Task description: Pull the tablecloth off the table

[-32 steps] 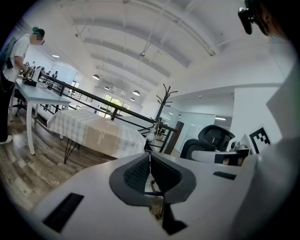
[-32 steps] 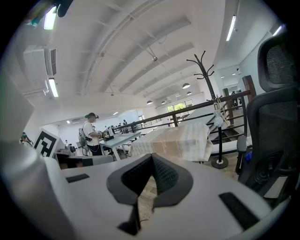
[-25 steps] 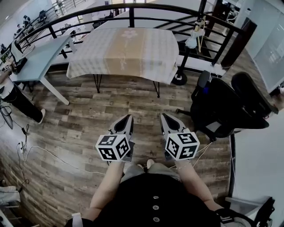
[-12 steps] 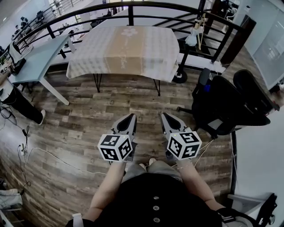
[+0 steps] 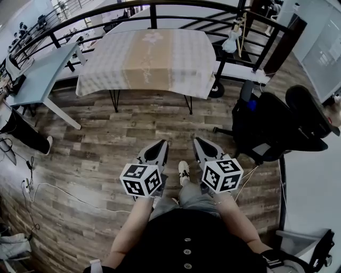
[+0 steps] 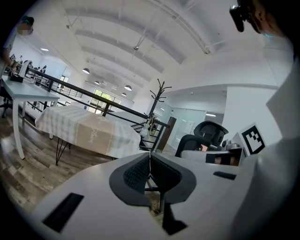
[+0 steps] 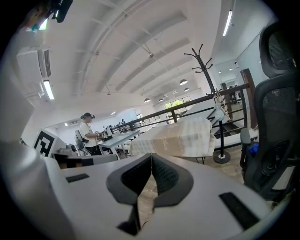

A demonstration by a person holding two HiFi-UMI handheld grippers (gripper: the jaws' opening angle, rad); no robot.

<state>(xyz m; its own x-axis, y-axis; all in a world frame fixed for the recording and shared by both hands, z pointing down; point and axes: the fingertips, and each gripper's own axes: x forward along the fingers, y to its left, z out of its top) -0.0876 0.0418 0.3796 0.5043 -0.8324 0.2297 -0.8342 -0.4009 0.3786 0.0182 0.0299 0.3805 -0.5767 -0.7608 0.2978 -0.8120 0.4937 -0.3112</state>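
Left gripper [image 6: 150,158]: jaws closed, pads meeting, nothing between them. Right gripper [image 7: 151,160]: same, jaws shut and empty. In the head view both the left gripper [image 5: 160,147] and the right gripper [image 5: 201,147] are held side by side at waist height, tips aimed at the table [image 5: 114,99], well short of it, with bare floor [image 5: 133,133] between. The tablecloth [image 5: 154,58] lies flat and square over the table, its hem hanging down on the near side, untouched; both gripper views have it ahead and off to one side ( [image 6: 84,132], [image 7: 180,136]). Change over the last second: a shoe [image 5: 183,170] now shows forward between the grippers, where before the feet sat back under the body, and the table's near edge sits a little lower and larger in the head view. Read: the person is stepping toward the table; approach is under way, no contact yet. The grippers keep the same spacing and the same closed state throughout. Implication: jaws must open before the hem can be pinched, and the near hem is the likely grab line. A chair [image 5: 272,128] stands right of the table and a desk [image 5: 37,74] left of it; the path between looks free. Railing [image 5: 176,6] runs behind the table.
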